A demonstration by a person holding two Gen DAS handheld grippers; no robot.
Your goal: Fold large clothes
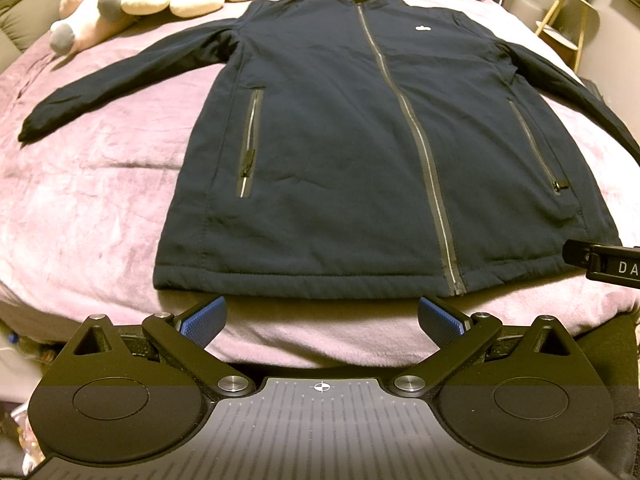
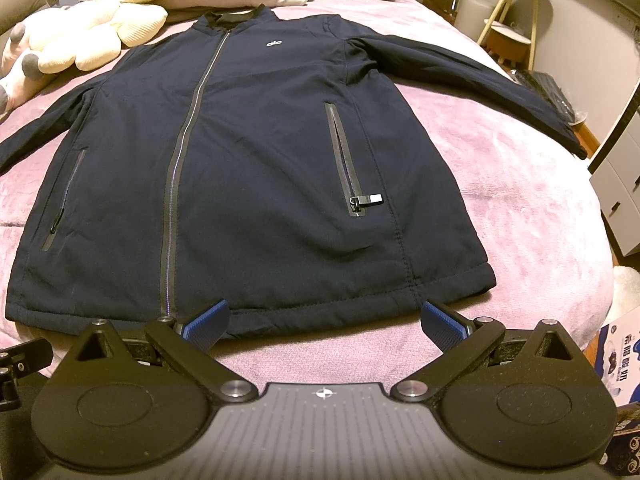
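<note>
Both tools, the left gripper (image 1: pixel 322 318) and right gripper (image 2: pixel 324 320), are held spread and empty just short of the hem of the navy jacket (image 1: pixel 360 140), laid flat, zipped, on the pink bedspread (image 1: pixel 100 200). Folding is judged not yet begun; a sleeve or hem corner must be pinched next.

1. A dark navy jacket (image 1: pixel 340 128) lies flat on its back, front up, on the pink bed (image 1: pixel 100 200).
2. Its centre zip is closed, collar at the far end, hem nearest.
3. Both sleeves are spread outward; two zipped pockets show.
</note>
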